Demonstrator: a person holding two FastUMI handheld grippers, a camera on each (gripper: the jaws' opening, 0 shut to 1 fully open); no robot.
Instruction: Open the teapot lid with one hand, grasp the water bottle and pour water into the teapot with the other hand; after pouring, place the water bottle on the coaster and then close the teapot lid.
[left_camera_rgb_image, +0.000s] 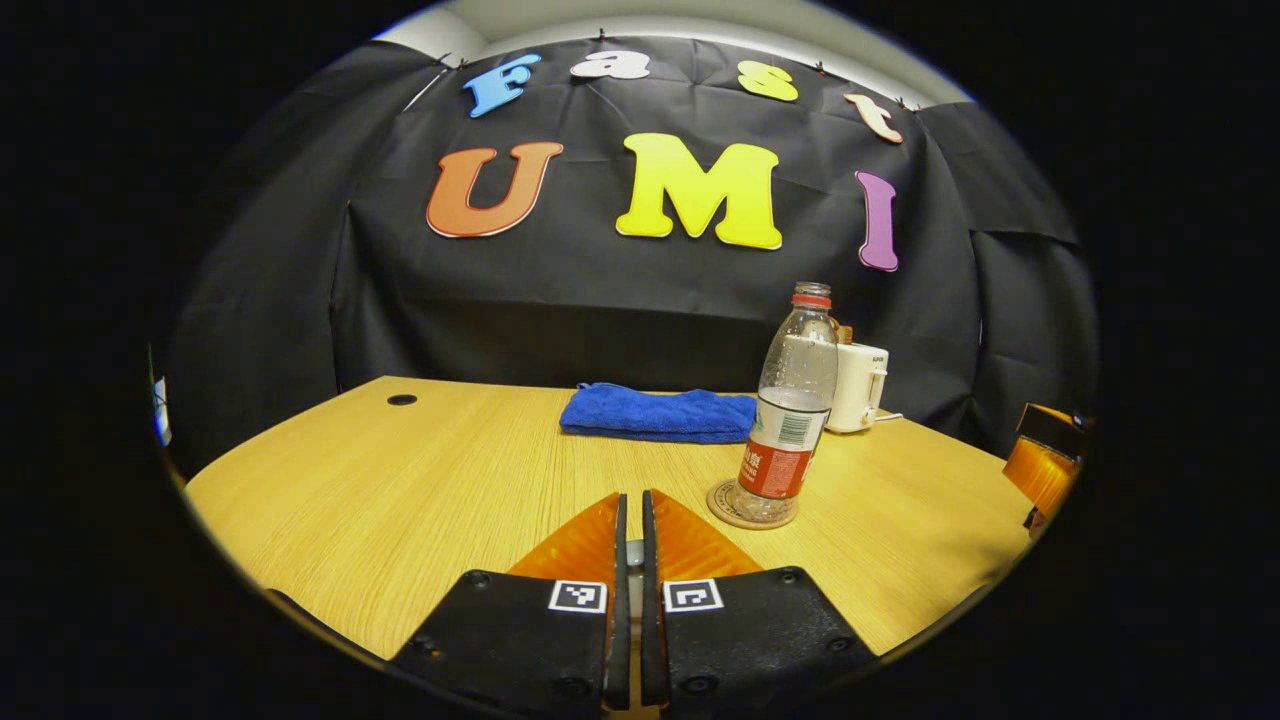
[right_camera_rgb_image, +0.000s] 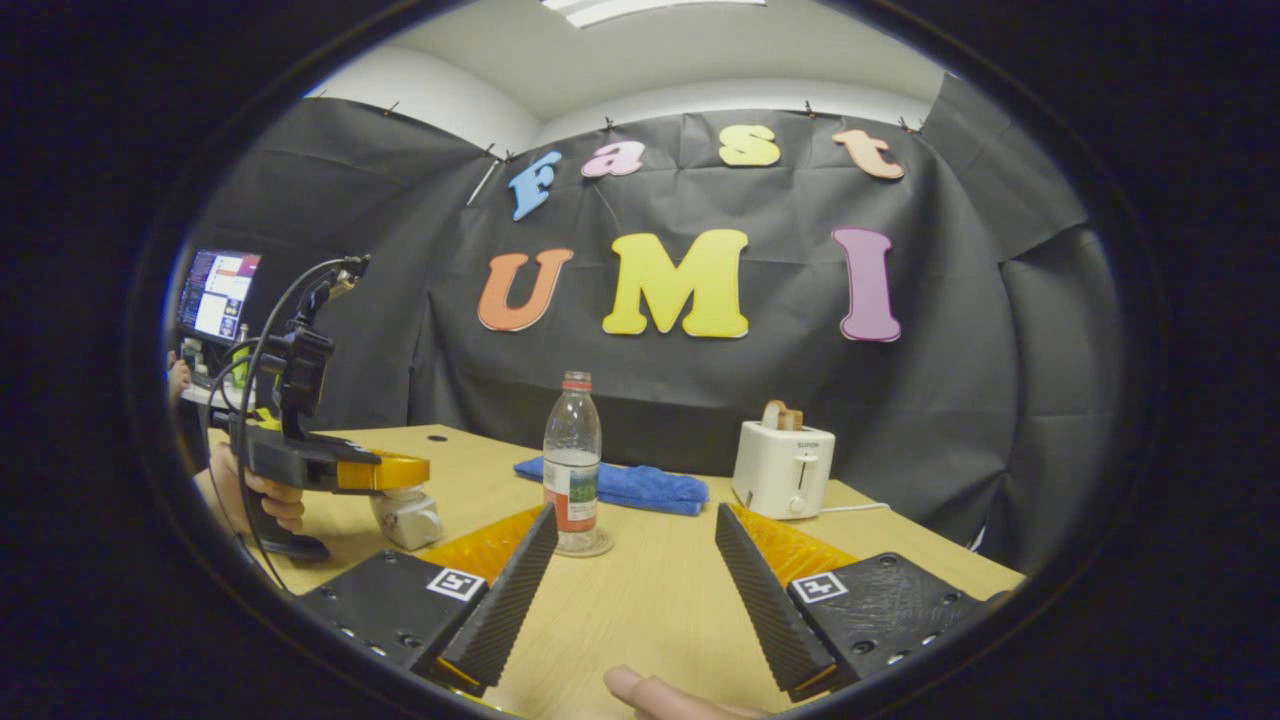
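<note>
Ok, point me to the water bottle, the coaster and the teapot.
water bottle (left_camera_rgb_image: 783, 455): left gripper view, on its label.
coaster (left_camera_rgb_image: 722, 505): left gripper view, on its bare left rim.
teapot (right_camera_rgb_image: 408, 518): right gripper view, on its body below the left hand-held gripper.

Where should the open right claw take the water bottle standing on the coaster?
Probably at mid-body, just above the label, coming in level from the front. The water bottle stands upright on the coaster, the right claw is already open towards it, and the towel and toaster lie behind, leaving the near side free.
</note>
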